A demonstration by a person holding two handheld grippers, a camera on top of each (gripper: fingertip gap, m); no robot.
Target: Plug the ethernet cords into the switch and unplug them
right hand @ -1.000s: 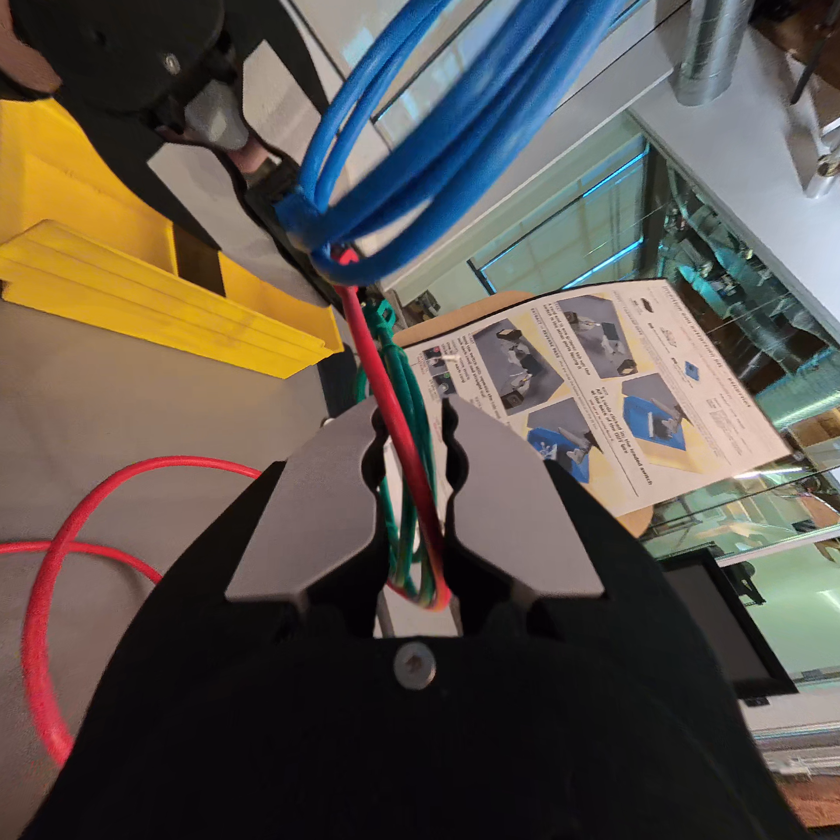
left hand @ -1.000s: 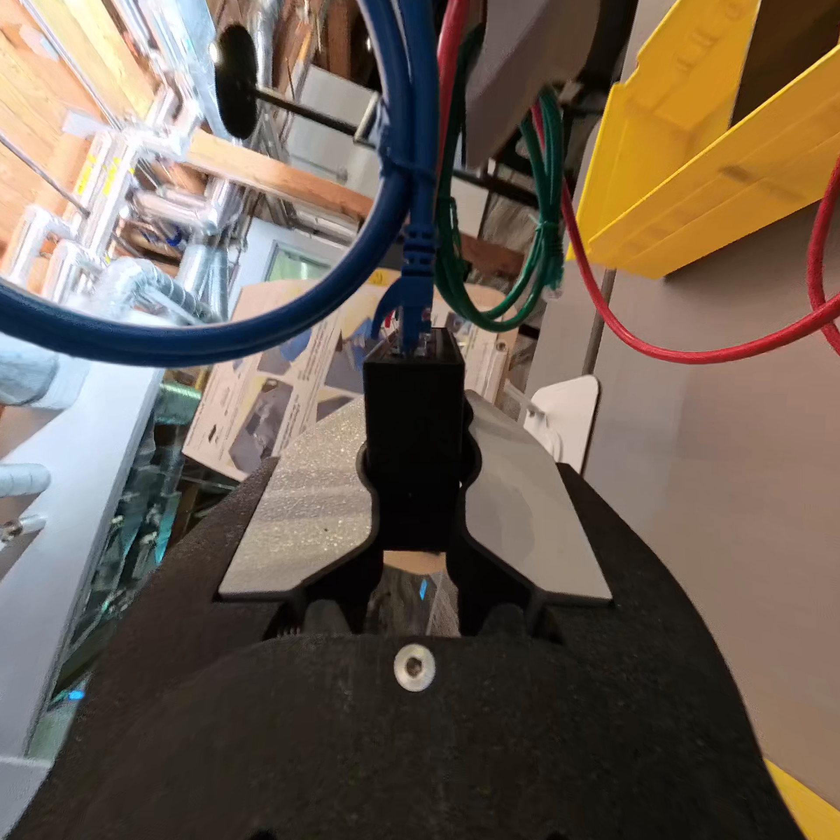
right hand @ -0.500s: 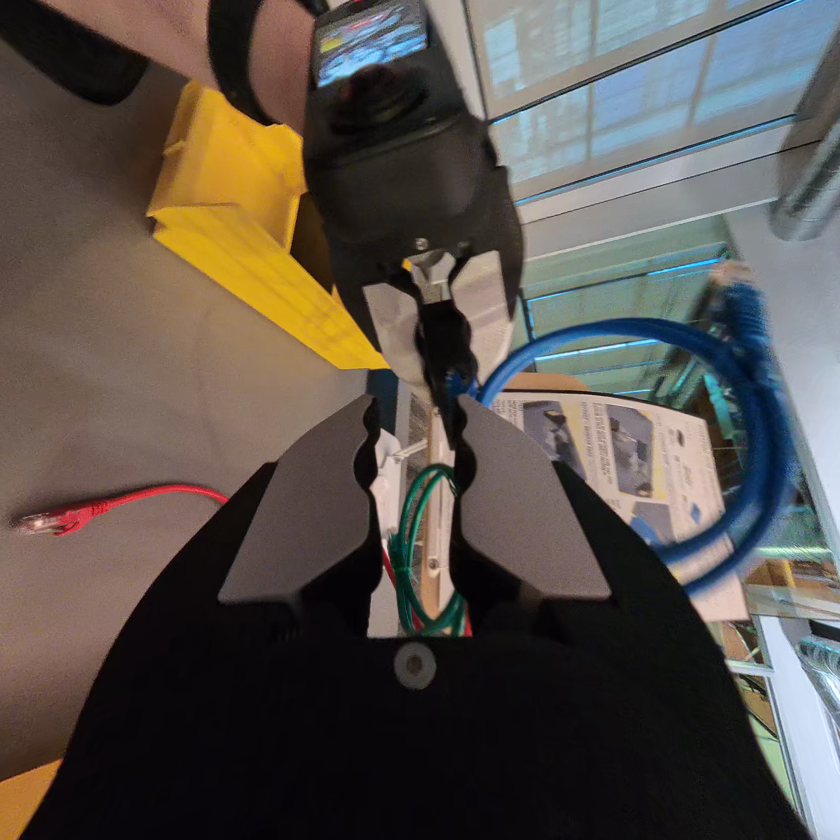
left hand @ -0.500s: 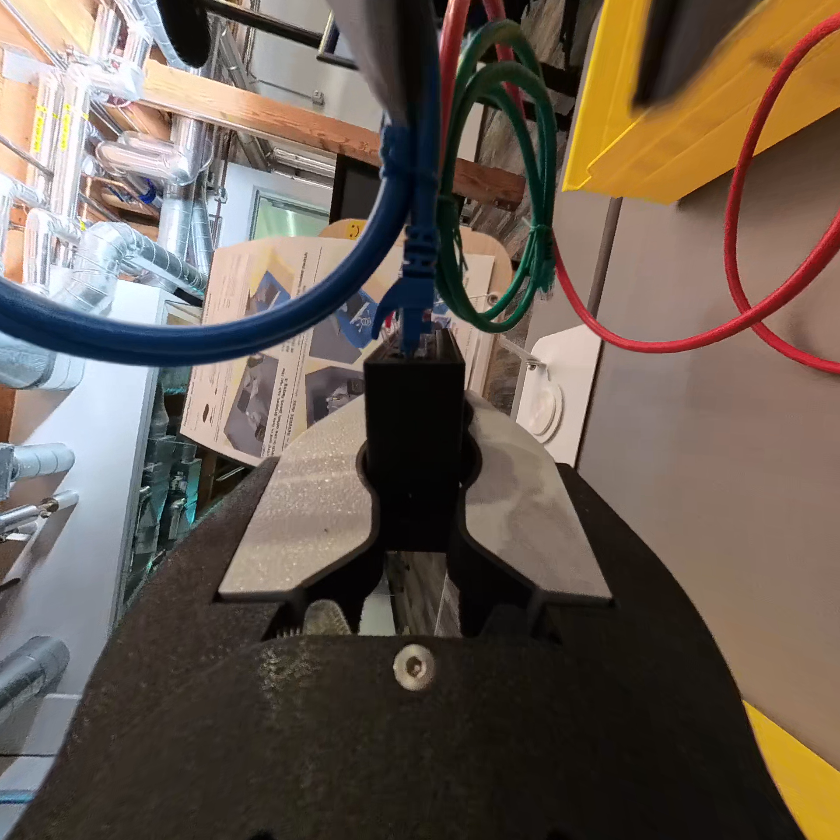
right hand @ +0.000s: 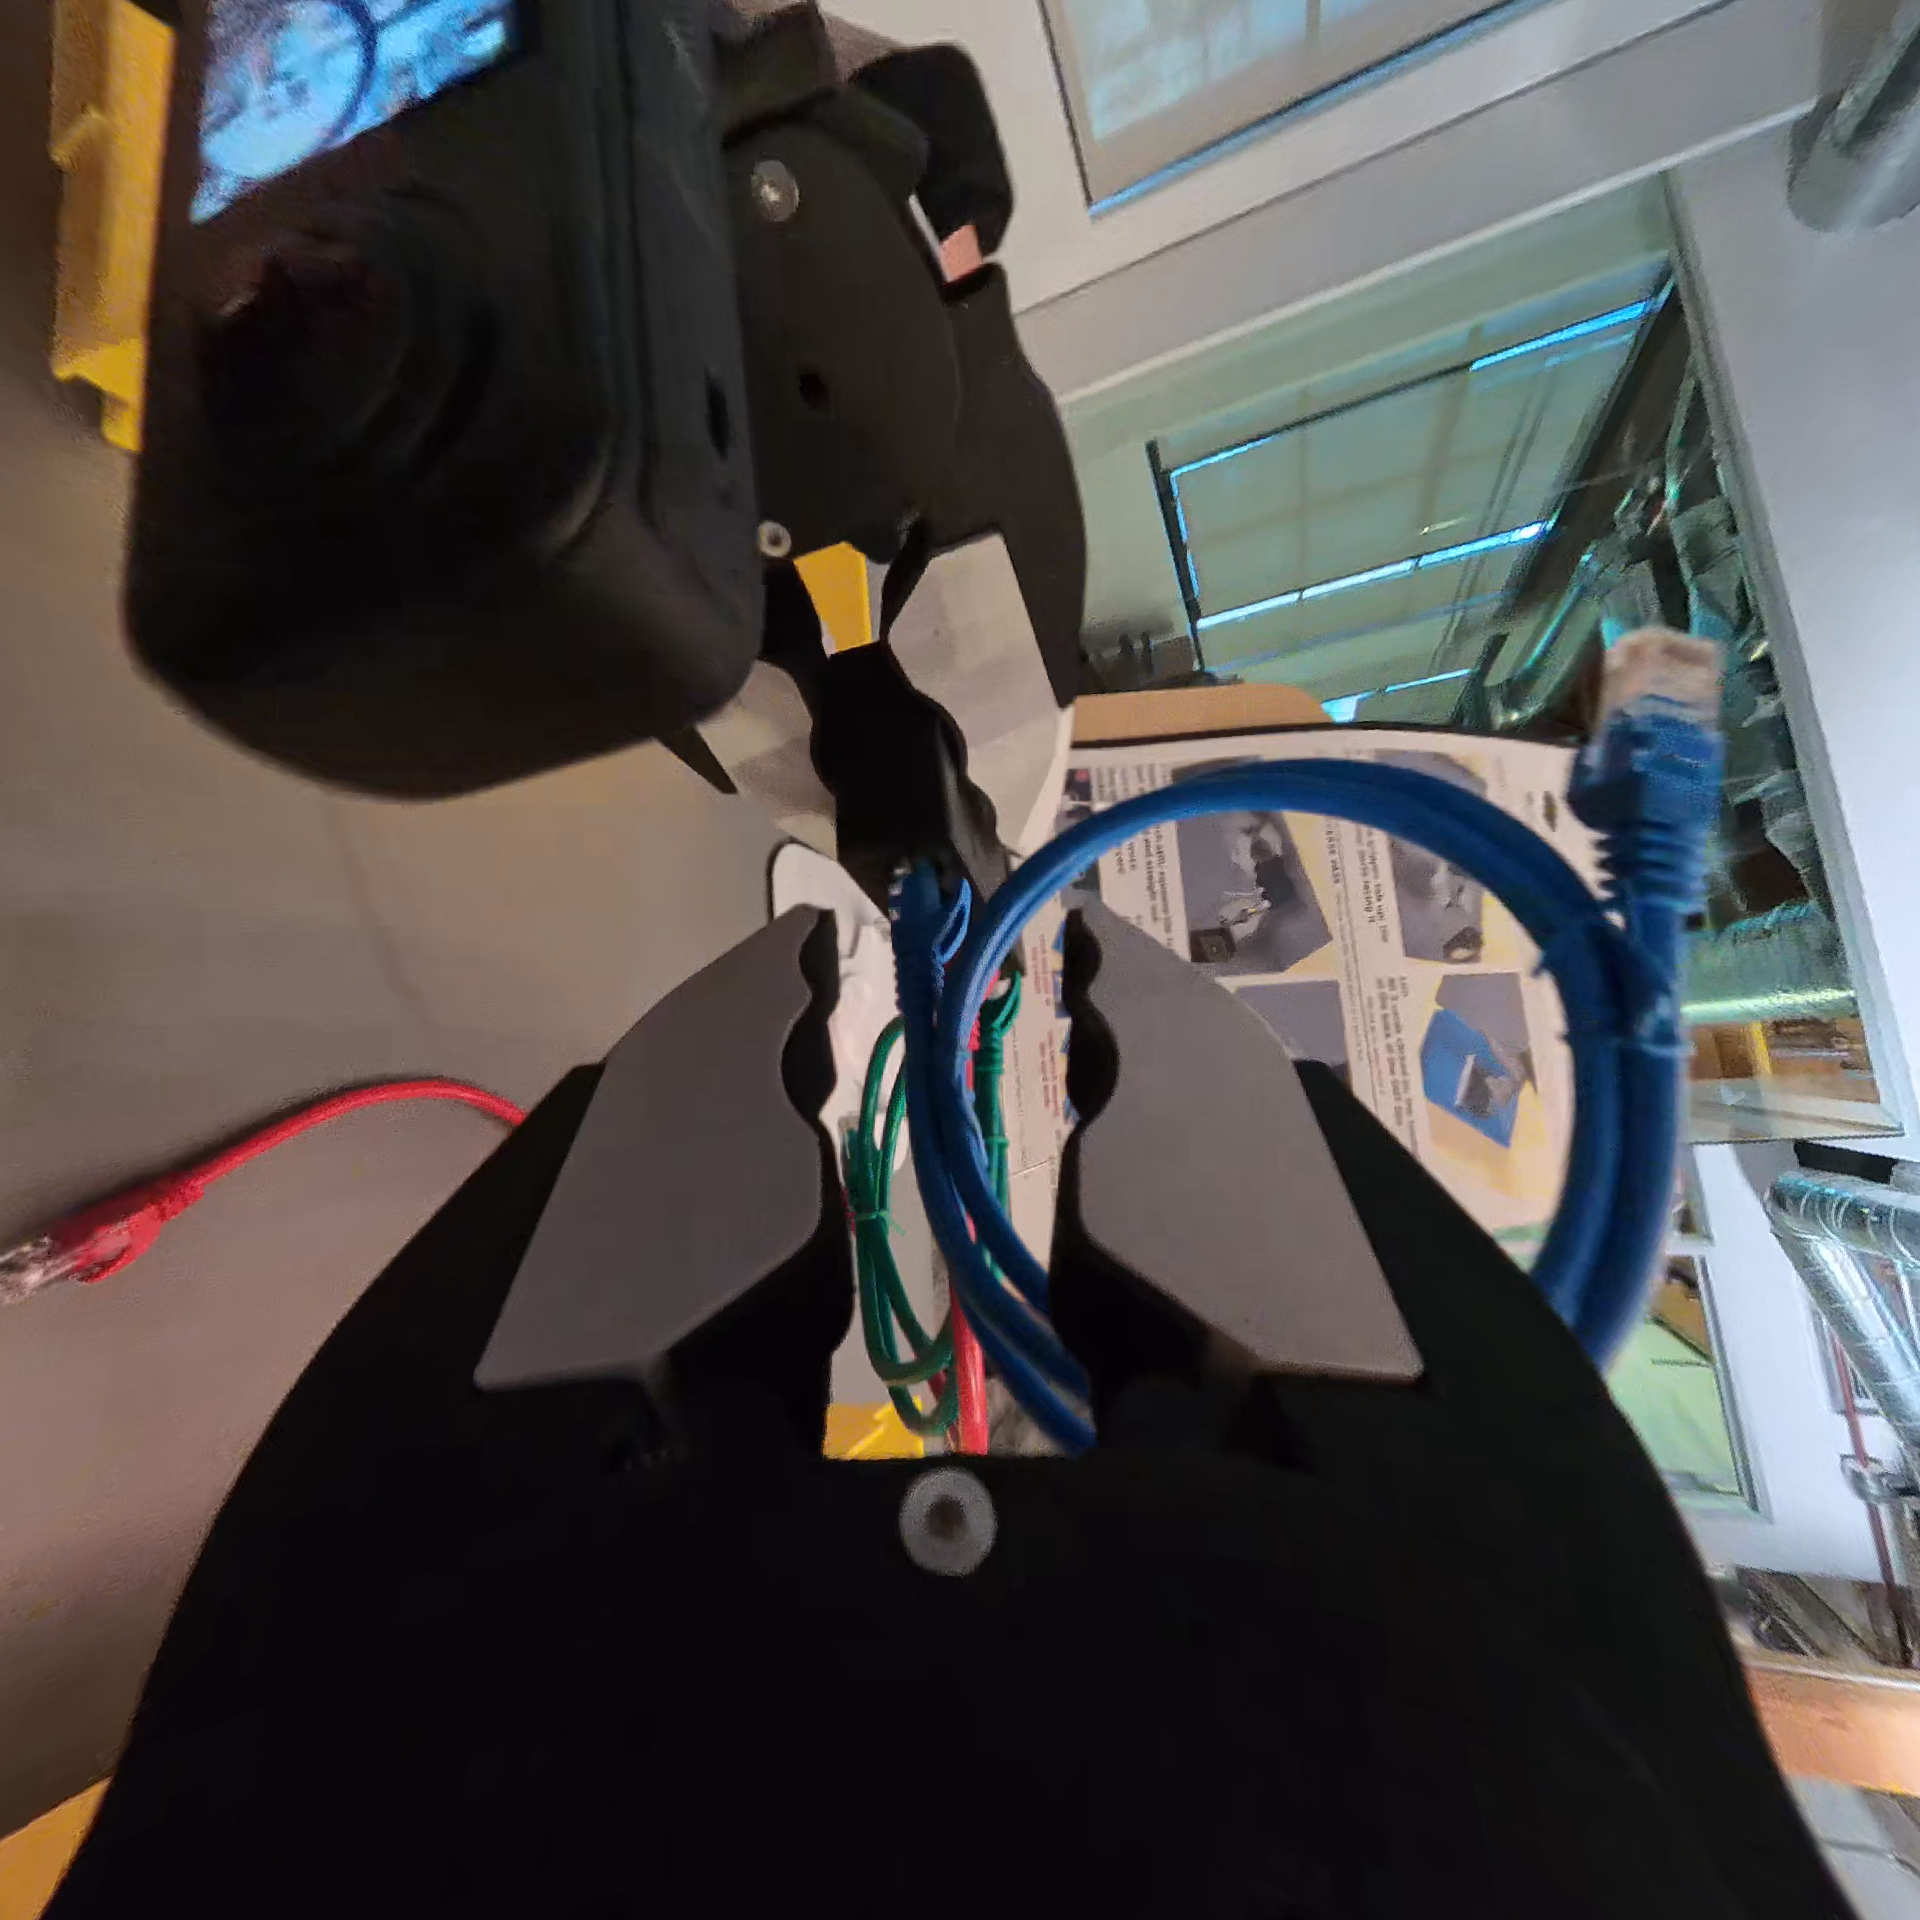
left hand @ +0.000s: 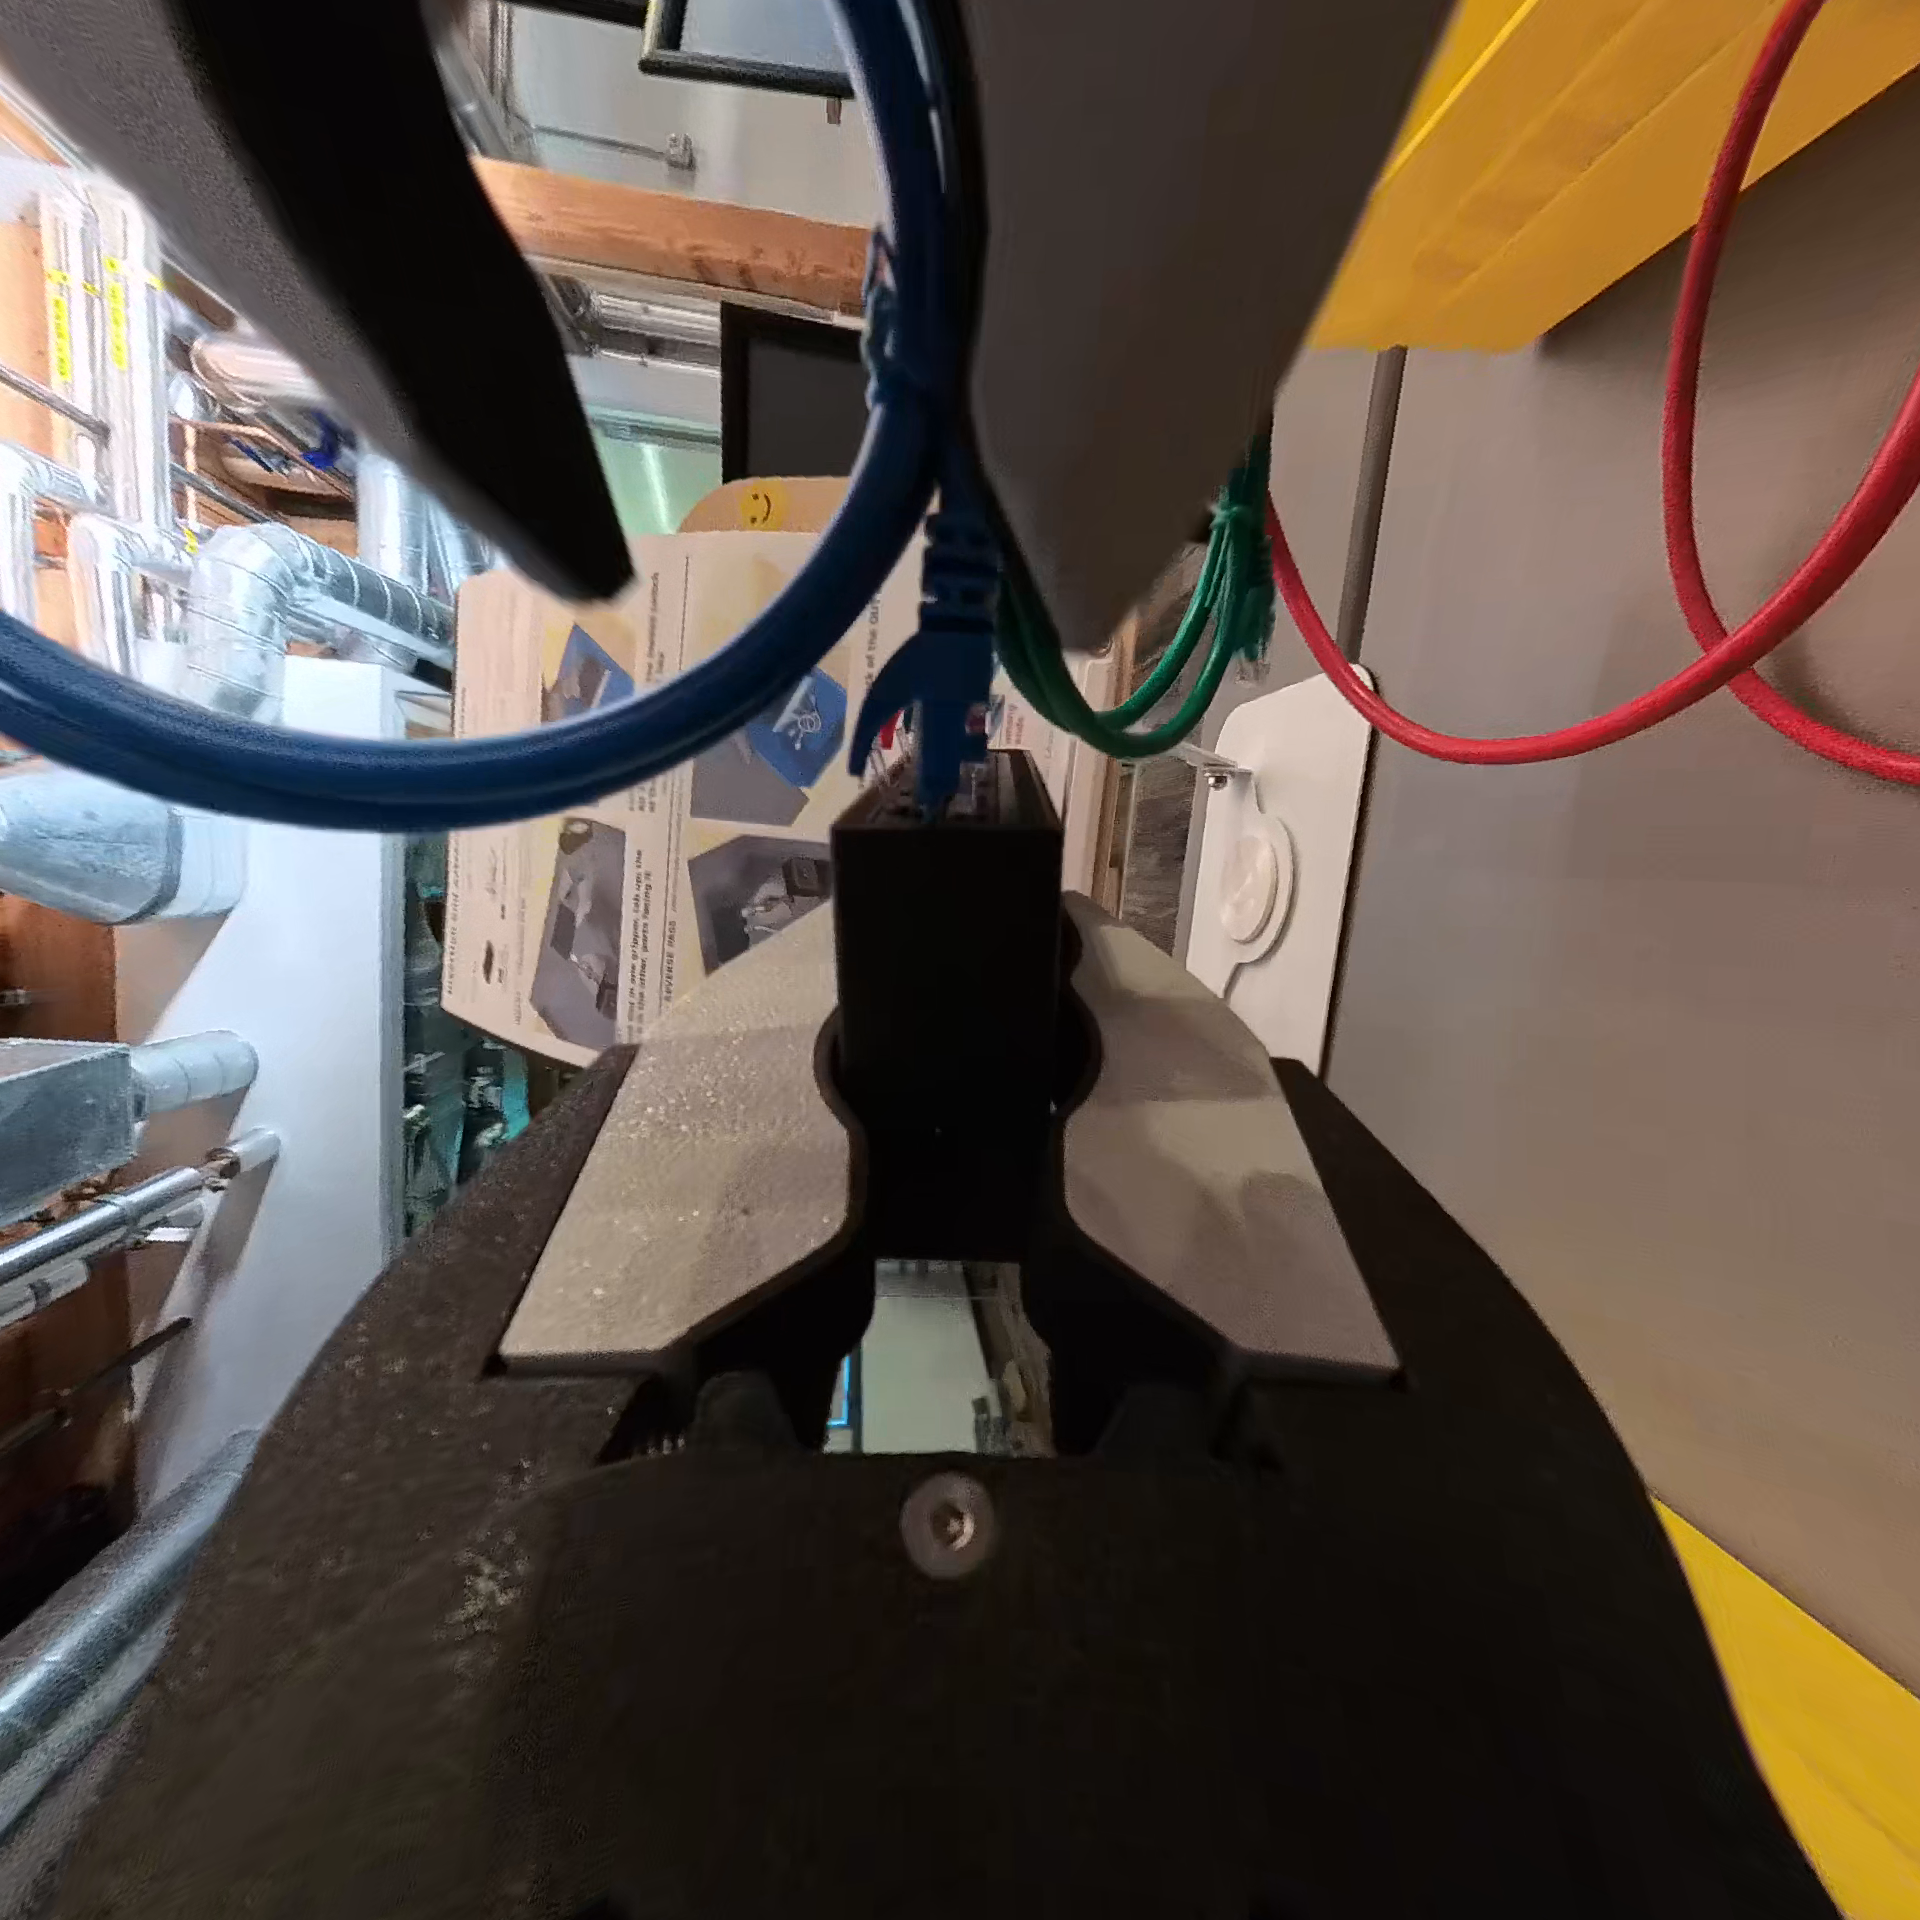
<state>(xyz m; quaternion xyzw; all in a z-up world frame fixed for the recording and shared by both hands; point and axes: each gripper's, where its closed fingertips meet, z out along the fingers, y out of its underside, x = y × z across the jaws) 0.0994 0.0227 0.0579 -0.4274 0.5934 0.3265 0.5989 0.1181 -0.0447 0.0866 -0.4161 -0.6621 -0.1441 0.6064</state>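
The switch (left hand: 948,997) is held tight between the fingers of the left gripper (left hand: 948,1039), with the blue cord (left hand: 951,665) plugged in. The right gripper (right hand: 940,1049) is half open around that cord, holding nothing; unplugging seems next, needing a grip at the plug

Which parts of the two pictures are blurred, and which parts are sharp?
Left wrist view: the switch and blue plug are sharp; the right gripper, close above, is smeared. Right wrist view: the left gripper and the loose blue plug are blurred; the right gripper's own fingers are sharp.
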